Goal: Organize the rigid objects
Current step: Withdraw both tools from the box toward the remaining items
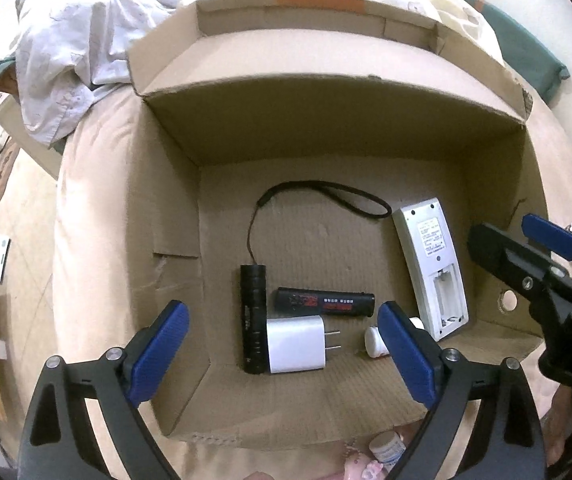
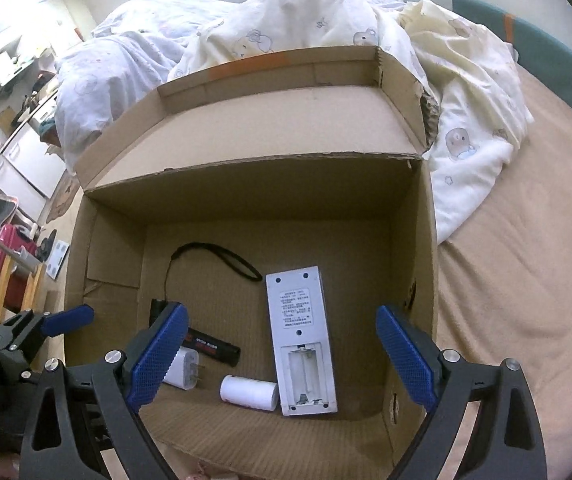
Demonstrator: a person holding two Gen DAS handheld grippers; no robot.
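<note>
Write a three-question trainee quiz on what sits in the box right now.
1. True or false: the white remote lies in the cardboard box with its battery compartment uncovered.
2. Which touches the white charger plug? A) black flashlight B) remote C) white bottle
3. Fill in: the left gripper and right gripper are both ____.

Key: 1 true; 2 A; 3 open.

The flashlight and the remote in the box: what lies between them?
The red-and-black battery, the white charger and a small white bottle, clearest in the left wrist view.
</note>
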